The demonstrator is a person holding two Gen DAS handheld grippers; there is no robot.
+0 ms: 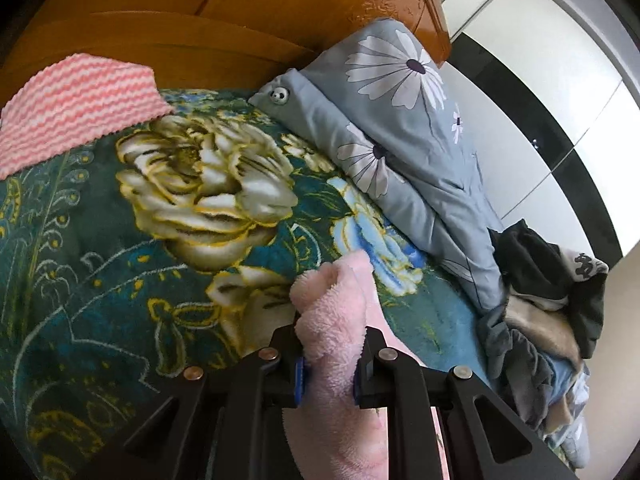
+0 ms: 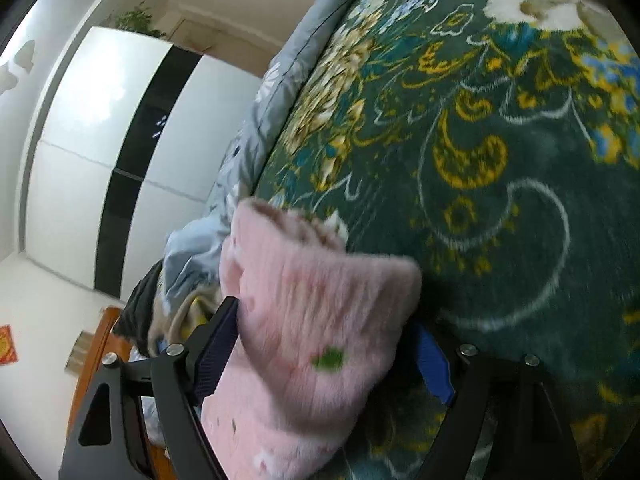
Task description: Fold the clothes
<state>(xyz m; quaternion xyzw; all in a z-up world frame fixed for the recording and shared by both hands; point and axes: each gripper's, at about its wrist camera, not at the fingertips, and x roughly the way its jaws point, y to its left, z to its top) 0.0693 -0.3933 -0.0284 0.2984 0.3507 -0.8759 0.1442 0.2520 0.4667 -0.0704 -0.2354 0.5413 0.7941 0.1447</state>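
**Pink fleece held in both grippers over the bed**

In the left wrist view, a pink-and-white zigzag cloth (image 1: 80, 100) lies at the far left on the green flowered blanket (image 1: 120, 260), against the wooden headboard (image 1: 160, 8). Toward the middle, the left gripper (image 1: 330, 364) has its jaws clamped on a bunched fold of the pink fleece garment (image 1: 336, 320), which rises between the blue pads and hangs down under them. Right of it runs a grey quilt with daisies (image 1: 400, 120), and at the far right a heap of dark and beige clothes (image 1: 548, 300).

In the right wrist view, a white-and-black wardrobe (image 2: 100, 140) stands at left. The right gripper (image 2: 320, 356) pinches a thick wad of the same pink fleece garment (image 2: 304, 320), above the green flowered blanket (image 2: 500, 160) spreading rightward.
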